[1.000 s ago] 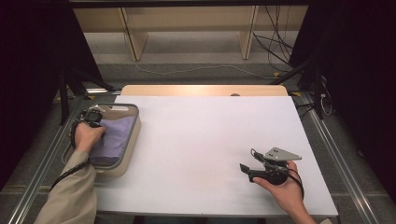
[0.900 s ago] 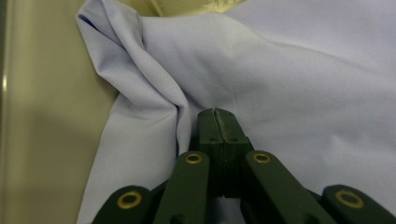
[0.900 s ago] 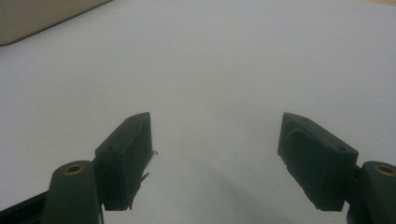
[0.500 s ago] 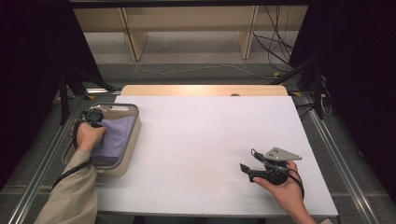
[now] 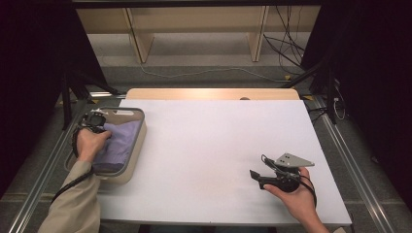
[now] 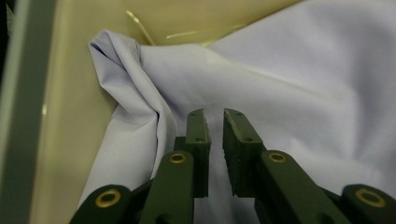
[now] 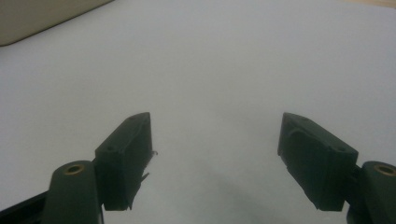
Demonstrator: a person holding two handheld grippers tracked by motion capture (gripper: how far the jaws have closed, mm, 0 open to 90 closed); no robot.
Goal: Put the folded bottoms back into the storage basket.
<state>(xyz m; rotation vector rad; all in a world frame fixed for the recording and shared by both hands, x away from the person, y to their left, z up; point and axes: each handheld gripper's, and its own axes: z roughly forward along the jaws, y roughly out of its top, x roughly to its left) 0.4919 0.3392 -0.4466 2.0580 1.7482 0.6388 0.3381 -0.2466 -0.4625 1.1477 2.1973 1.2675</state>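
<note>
A lilac cloth lies crumpled in a beige bin at the table's left edge. My left gripper reaches down into the bin. In the left gripper view the cloth lies in folds against the bin wall. My left gripper hangs just over it, and its jaws have just been opening to a narrow gap. The pads do not press on the fabric. My right gripper rests low at the table's front right, pointing left. In its own view the right gripper stands wide open with nothing between the jaws.
The white table top stretches between the two hands. A corner of the bin shows far off in the right gripper view. Wooden shelving and cables stand beyond the table's far edge.
</note>
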